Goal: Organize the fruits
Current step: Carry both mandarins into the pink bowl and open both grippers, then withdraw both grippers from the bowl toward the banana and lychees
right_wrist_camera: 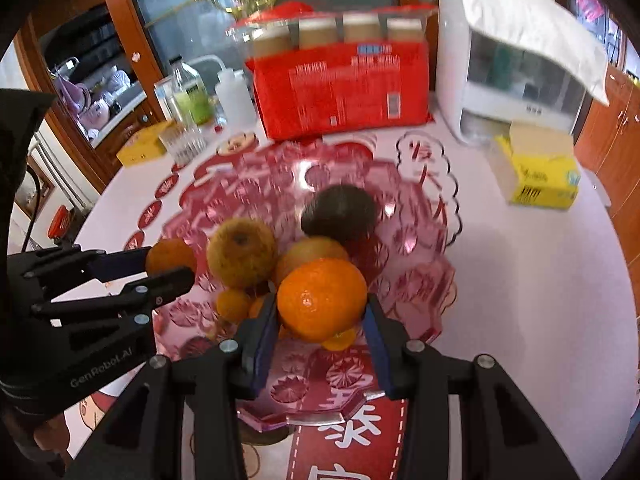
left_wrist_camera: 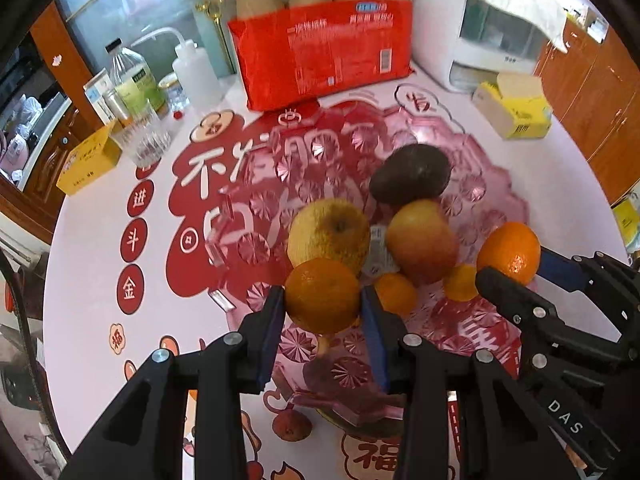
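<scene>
Left wrist view showed my left tongs (left_wrist_camera: 322, 298) clamped on an orange (left_wrist_camera: 322, 295), my right tongs (right_wrist_camera: 322, 307) on a tangerine (right_wrist_camera: 322, 299), both above the pink bowl (right_wrist_camera: 416, 280). Dropped carelessly, either could have knocked the pear (left_wrist_camera: 329, 232) just beyond onto the bench (left_wrist_camera: 88, 264).

bowl: the pink cut-glass fruit bowl (left_wrist_camera: 500, 184) stands mid-tabletop (left_wrist_camera: 92, 248).
in bowl: dark oval avocado (left_wrist_camera: 410, 174) at the back, round russet pear (left_wrist_camera: 330, 230) front left, yellow-red apple (left_wrist_camera: 422, 240) beside it.
behind bowl: red plastic pack of paper cups (left_wrist_camera: 324, 52).
right of bowl: yellow tissue box (left_wrist_camera: 516, 106).
</scene>
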